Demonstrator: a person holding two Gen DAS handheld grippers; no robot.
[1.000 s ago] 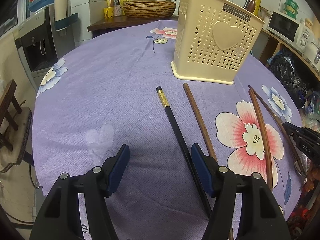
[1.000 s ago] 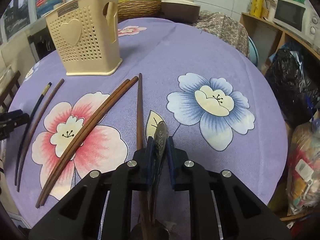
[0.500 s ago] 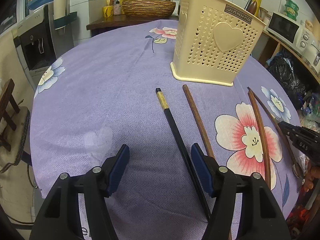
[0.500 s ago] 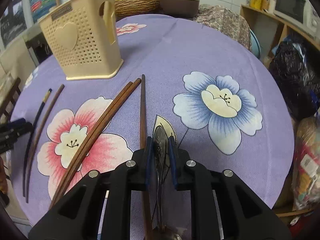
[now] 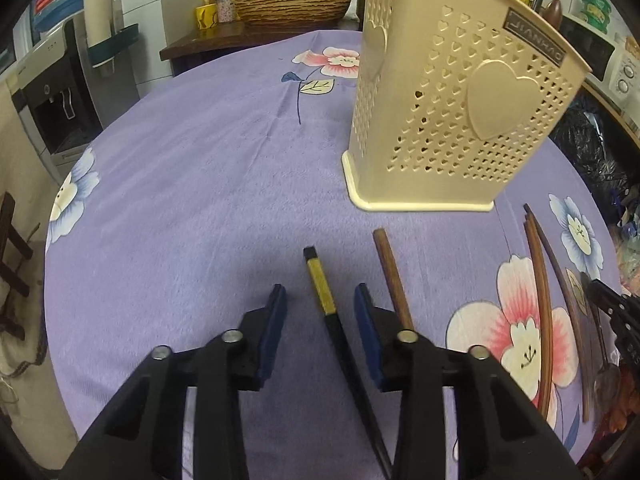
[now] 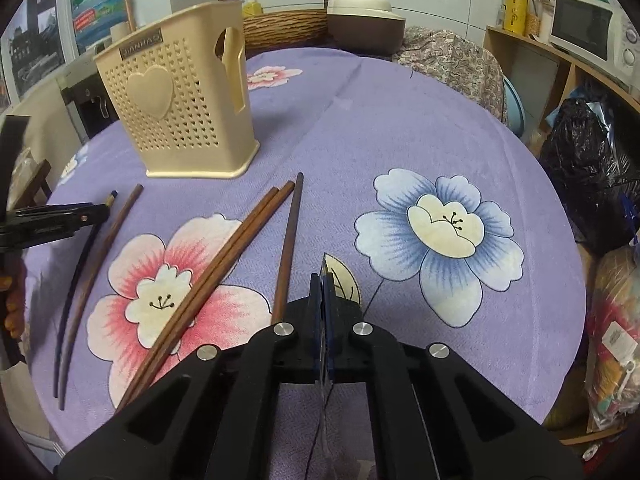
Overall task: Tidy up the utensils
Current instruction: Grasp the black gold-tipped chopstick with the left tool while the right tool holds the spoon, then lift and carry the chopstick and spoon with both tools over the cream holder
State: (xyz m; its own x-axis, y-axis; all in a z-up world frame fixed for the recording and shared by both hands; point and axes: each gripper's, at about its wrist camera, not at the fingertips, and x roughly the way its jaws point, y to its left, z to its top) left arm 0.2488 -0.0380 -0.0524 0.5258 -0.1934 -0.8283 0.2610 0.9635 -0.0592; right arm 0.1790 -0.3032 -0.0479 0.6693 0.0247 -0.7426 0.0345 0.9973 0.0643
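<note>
A cream perforated utensil basket (image 5: 460, 120) (image 6: 180, 120) stands on the purple flowered tablecloth. My left gripper (image 5: 320, 312) straddles the gold-banded end of a black chopstick (image 5: 320, 284). Its jaws are closing, and a gap still shows on each side of the stick. A brown chopstick (image 5: 392, 276) lies just right of it. My right gripper (image 6: 323, 284) is shut on a thin metal spoon (image 6: 325, 266), seen edge-on between the pads. A pair of brown chopsticks (image 6: 224, 272) and a single darker one (image 6: 288, 248) lie left of it.
A woven basket (image 5: 292, 4) and a water dispenser (image 5: 52, 92) sit beyond the table's far edge. A brown pot (image 6: 364, 20), a microwave (image 6: 588, 28) and a black bag (image 6: 592, 184) are at the right. The cloth with the blue flower (image 6: 440, 228) is bare.
My left gripper has moved forward toward the basket, and its jaws have narrowed around the black chopstick's banded end. The right pads have closed tight, and the spoon now shows edge-on.
</note>
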